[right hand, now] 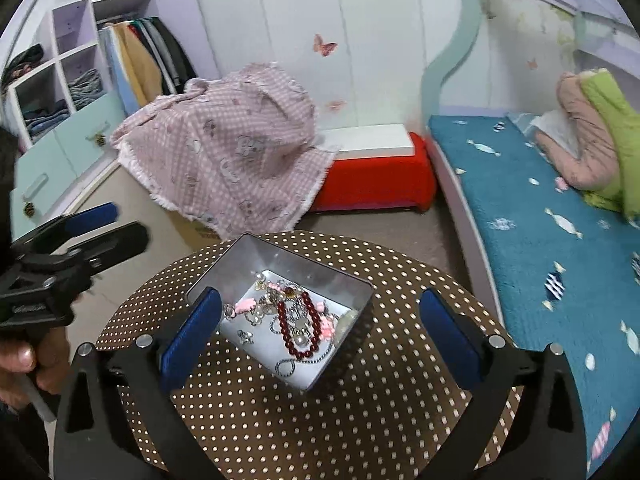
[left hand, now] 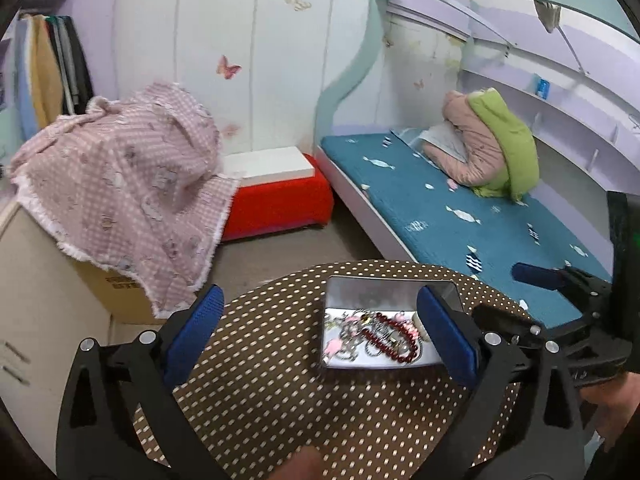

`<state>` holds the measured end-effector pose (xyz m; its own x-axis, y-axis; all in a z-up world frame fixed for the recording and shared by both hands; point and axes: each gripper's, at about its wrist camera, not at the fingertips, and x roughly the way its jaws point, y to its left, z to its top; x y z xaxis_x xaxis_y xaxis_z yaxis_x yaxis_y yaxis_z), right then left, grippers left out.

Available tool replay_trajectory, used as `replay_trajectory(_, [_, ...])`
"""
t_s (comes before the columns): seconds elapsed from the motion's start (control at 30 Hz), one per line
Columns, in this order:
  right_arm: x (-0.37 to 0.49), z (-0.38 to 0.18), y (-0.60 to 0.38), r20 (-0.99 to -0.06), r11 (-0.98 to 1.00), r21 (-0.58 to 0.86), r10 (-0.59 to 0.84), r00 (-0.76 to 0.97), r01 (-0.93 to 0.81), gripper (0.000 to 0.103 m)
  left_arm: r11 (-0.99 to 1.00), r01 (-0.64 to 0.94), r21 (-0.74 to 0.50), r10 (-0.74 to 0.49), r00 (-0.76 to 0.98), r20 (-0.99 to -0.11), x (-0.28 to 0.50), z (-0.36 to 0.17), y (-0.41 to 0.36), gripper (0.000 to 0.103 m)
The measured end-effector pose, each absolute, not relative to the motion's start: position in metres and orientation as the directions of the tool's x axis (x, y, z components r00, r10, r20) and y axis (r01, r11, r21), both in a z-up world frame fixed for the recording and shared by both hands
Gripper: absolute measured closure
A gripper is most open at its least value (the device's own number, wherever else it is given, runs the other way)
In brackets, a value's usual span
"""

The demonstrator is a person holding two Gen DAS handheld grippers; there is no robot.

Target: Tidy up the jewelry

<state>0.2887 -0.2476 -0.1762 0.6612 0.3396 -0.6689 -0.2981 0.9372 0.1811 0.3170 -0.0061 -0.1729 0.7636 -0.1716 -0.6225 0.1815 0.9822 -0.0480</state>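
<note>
right wrist view shows the metal tin [right hand: 280,304] on the dotted round table [right hand: 360,420] with the jewelry [right hand: 296,320] heaped inside it, seemingly unsorted, while left gripper [left hand: 320,336] and right gripper [right hand: 320,336] hang over the tin, jaws wide, holding nothing.

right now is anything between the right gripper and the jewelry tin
No. In the right wrist view the right gripper hangs open over the tin; only bare dotted tabletop shows below it. Nothing is between its fingers.
</note>
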Motion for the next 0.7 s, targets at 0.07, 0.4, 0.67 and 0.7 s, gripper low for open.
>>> replay_trajectory(0.07, [0.280,-0.164,-0.248,-0.666,0.949,0.175,0.310,0.679,-0.262,0.007,0.986,0.162,-0.027,-0.144,0.778,-0.611,0.301,-0.163,-0.001,0.006])
replay_trajectory(0.4, [0.220,-0.077,-0.257,-0.605,0.974,0.192,0.213,0.767,-0.119,0.007,0.997,0.073,0.005,-0.060,0.856,-0.514,0.217,-0.091,0.019,0.005])
replay_trajectory(0.67, [0.178,-0.042,-0.252,-0.600,0.982,0.178,0.161,0.784,-0.066,0.007,0.999,0.010,0.033,0.006,0.892,-0.452,0.171,-0.046,0.022,0.005])
replay_trajectory(0.7, [0.174,-0.040,-0.252,-0.598,0.982,0.177,0.158,0.786,-0.063,0.007,0.999,0.007,0.033,0.008,0.896,-0.444,0.165,-0.042,0.023,0.005])
